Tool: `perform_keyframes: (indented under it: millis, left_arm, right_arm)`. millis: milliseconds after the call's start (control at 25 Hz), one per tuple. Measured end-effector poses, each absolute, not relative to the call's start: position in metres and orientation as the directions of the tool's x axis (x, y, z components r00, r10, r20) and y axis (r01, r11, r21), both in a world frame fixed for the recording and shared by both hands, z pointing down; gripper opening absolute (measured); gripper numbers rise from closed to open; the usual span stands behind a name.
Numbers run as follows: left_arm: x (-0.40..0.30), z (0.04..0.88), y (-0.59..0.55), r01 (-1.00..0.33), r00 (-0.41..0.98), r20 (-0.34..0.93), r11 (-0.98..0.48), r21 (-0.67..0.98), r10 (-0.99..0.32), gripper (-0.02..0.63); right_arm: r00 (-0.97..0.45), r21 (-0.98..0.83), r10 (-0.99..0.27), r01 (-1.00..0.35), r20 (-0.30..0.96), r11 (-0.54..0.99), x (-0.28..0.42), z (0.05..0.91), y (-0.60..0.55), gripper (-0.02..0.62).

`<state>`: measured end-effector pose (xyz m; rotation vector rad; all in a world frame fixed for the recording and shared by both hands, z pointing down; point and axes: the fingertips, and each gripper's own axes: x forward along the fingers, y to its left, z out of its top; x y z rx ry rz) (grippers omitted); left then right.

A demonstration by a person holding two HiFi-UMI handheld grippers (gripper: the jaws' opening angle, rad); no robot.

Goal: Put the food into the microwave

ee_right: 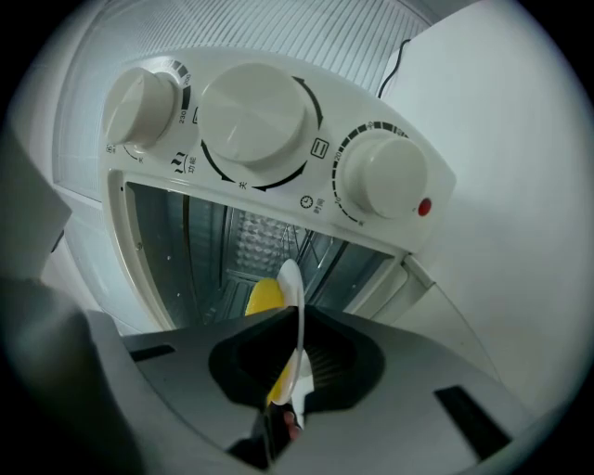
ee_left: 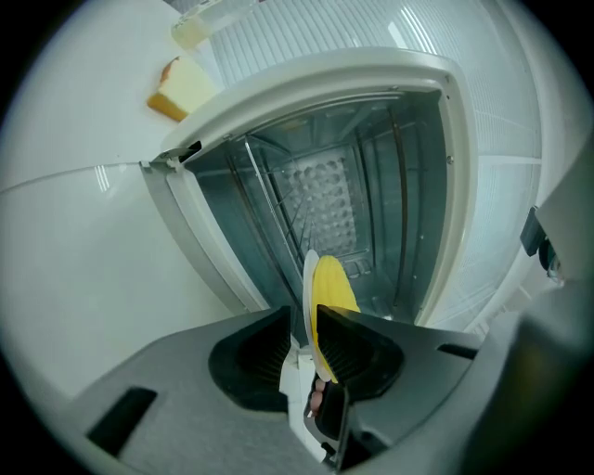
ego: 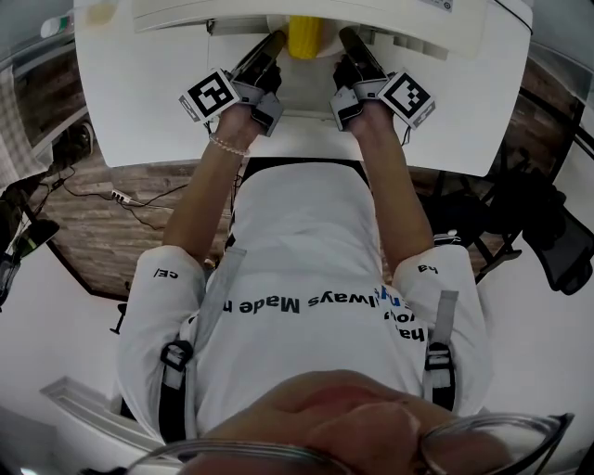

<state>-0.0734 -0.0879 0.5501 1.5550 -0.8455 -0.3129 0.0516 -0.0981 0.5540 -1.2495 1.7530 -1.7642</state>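
A white plate carrying a yellow piece of food is held edge-on in front of the open microwave cavity. My left gripper is shut on the plate's left rim. My right gripper is shut on the opposite rim of the plate, and the yellow food shows just beyond its jaws. In the head view both grippers, left and right, reach side by side toward the microwave, with the yellow food between them.
Three white knobs run along the microwave's control panel above the opening. A wire rack sits inside the cavity. A slice of cake lies on the white table left of the microwave. Cables and a black chair are on the floor.
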Motion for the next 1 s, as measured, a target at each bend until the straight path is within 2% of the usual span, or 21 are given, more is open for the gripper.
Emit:
perform_keyframes:
  millis: [240,440,480,560,640,840,1000]
  left_arm:
    - [-0.072,0.546,-0.084,-0.302,0.691,0.263,0.062,0.951,-0.674,0.044]
    - [-0.070,0.548,-0.091,-0.220,0.670,0.243,0.126,0.967,-0.702,0.018]
    - [-0.070,0.548,-0.092,-0.208,0.664,0.239,0.133,0.969,-0.709,0.018]
    - [-0.069,0.543,-0.094,-0.173,0.657,0.216,0.134,0.976,-0.723,0.017]
    - [-0.070,0.543,-0.094,-0.174,0.654,0.213,0.130,0.976,-0.726,0.017]
    - [-0.070,0.547,-0.095,-0.191,0.650,0.231,0.139,0.972,-0.724,0.017]
    - [-0.070,0.548,-0.098,-0.190,0.649,0.228,0.136,0.972,-0.726,0.017]
  right_arm:
    - [-0.539,-0.936,-0.779,-0.306,0.320,-0.173,0.049,0.555,-0.106,0.023]
    - [-0.534,-0.937,-0.787,-0.313,0.310,-0.157,0.049,0.555,-0.114,0.024]
    - [-0.539,-0.939,-0.786,-0.311,0.302,-0.147,0.047,0.553,-0.113,0.032]
    - [-0.552,-0.944,-0.781,-0.299,0.292,-0.141,0.043,0.552,-0.110,0.103]
    - [-0.560,-0.948,-0.777,-0.284,0.287,-0.145,0.039,0.551,-0.102,0.110]
    - [-0.567,-0.955,-0.774,-0.243,0.283,-0.171,0.032,0.548,-0.080,0.109]
    - [-0.579,-0.961,-0.769,-0.213,0.269,-0.176,0.027,0.548,-0.073,0.048]
